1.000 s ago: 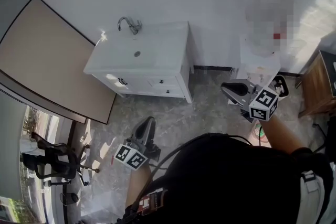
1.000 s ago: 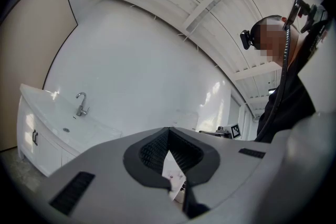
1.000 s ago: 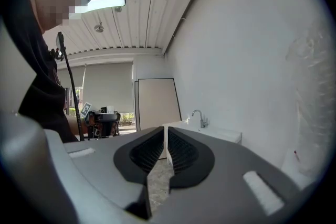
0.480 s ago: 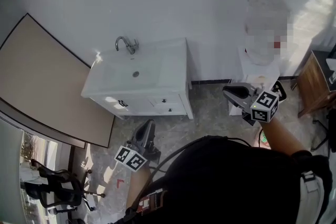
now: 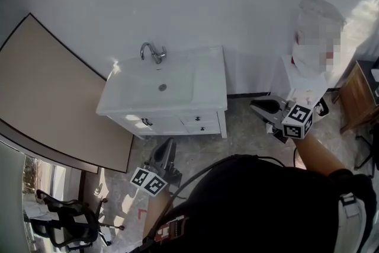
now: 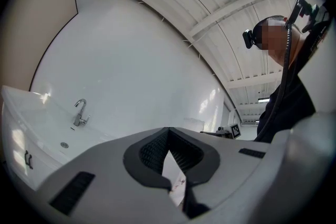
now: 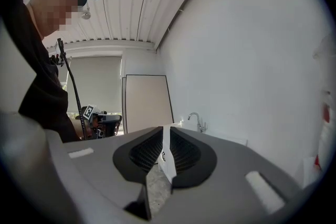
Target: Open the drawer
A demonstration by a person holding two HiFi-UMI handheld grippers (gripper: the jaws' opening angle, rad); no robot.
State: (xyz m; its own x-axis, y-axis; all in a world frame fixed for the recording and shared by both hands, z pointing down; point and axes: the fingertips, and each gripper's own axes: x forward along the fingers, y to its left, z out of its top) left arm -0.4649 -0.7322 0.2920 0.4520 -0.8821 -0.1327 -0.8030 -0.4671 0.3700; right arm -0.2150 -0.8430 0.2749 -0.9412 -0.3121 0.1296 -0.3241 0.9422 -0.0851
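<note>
A white vanity (image 5: 207, 83) with a sink and chrome faucet (image 5: 153, 52) stands against the wall. Its front holds small drawers (image 5: 200, 123) with dark knobs and a door with a dark handle (image 5: 145, 122). My left gripper (image 5: 167, 143) hangs over the floor in front of the vanity, shut and empty, well short of the drawers. The right gripper (image 5: 255, 105) is off to the vanity's right, also shut with nothing in it. In the left gripper view the faucet (image 6: 80, 113) lies far left of the jaw tips (image 6: 168, 129). The right gripper view shows the faucet (image 7: 195, 120) beyond its tips (image 7: 163, 128).
A tan panel (image 5: 53, 92) leans at the left. A white water dispenser (image 5: 305, 77) stands right of the vanity, with a wooden cabinet (image 5: 361, 95) at the far right. An office chair (image 5: 65, 222) sits at lower left. Grey floor lies before the vanity.
The vanity has slid lower and rightward in the head view and looks nearer. Both grippers have travelled with the person toward it, staying shut.
</note>
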